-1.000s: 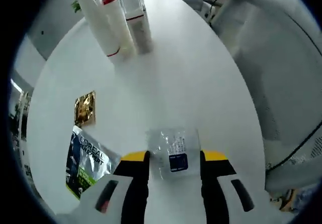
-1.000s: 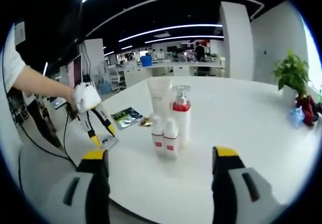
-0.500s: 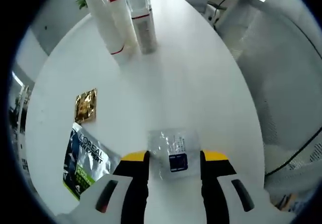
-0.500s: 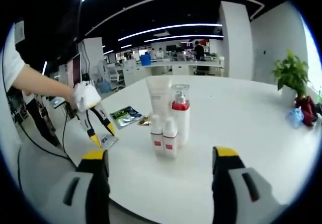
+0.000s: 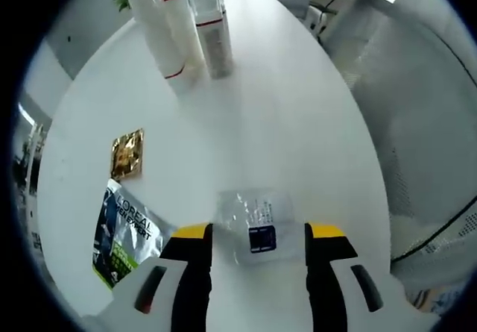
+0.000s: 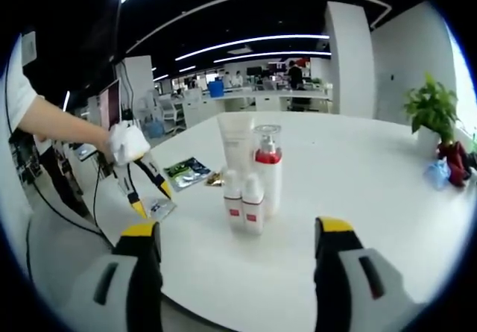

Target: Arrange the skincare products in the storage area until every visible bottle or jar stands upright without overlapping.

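Observation:
In the left gripper view a clear sachet with a dark label (image 5: 254,225) lies flat on the white table (image 5: 298,123), between the yellow tips of my open left gripper (image 5: 259,233); the jaws do not press it. At the table's far end stands a white tube (image 5: 155,26) beside a small red-banded bottle (image 5: 211,37). In the right gripper view my right gripper (image 6: 237,231) is open and holds nothing, just short of the upright cluster: a white tube (image 6: 236,139), a red-collared pump bottle (image 6: 268,169) and two small white bottles (image 6: 243,201). The left gripper (image 6: 147,189) hangs over the clear sachet (image 6: 159,210).
A green and blue sachet (image 5: 125,236) and a gold sachet (image 5: 127,155) lie left of the clear one. The table edge curves close on the right, with grey floor and cables beyond. A potted plant (image 6: 432,108) and small blue and red items (image 6: 441,169) stand at the far right.
My left jaws have spread a little wider and drawn slightly back from the clear sachet, which stays flat on the table. The right gripper has not moved.

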Demonstrator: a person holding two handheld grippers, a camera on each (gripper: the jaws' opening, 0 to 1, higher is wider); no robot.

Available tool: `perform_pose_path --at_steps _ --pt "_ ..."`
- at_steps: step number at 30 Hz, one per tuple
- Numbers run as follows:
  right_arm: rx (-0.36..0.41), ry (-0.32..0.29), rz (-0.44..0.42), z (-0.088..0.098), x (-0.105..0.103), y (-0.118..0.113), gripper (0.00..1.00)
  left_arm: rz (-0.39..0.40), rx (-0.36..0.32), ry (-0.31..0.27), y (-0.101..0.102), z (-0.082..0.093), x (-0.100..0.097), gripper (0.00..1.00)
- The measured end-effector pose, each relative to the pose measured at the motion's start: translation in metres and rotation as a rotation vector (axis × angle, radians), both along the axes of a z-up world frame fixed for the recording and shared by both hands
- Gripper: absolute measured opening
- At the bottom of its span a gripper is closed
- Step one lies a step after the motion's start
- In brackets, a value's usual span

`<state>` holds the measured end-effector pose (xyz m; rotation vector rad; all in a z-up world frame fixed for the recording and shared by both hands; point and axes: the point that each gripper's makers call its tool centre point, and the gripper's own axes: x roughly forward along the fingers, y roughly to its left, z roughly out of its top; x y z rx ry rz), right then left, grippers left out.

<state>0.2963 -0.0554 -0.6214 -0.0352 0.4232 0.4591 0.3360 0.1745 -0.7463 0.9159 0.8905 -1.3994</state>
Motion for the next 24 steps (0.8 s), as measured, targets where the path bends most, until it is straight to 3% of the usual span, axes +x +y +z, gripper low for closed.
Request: perform_pose_path --at_steps 14,18,24 --pt "0.01 -0.009 0.012 0.003 -0.001 0.003 0.85 0.18 -0.102 0.01 -0.001 0.018 -0.005 0.56" --pt "0.014 -0.015 0.018 0.004 -0.001 0.005 0.85 0.267 -0.154 0.02 -0.001 0.023 -0.008 0.58" --pt "0.015 -0.021 0.031 0.005 -0.002 0.007 0.85 0.423 -0.21 0.025 0.005 0.03 -0.014 0.71"
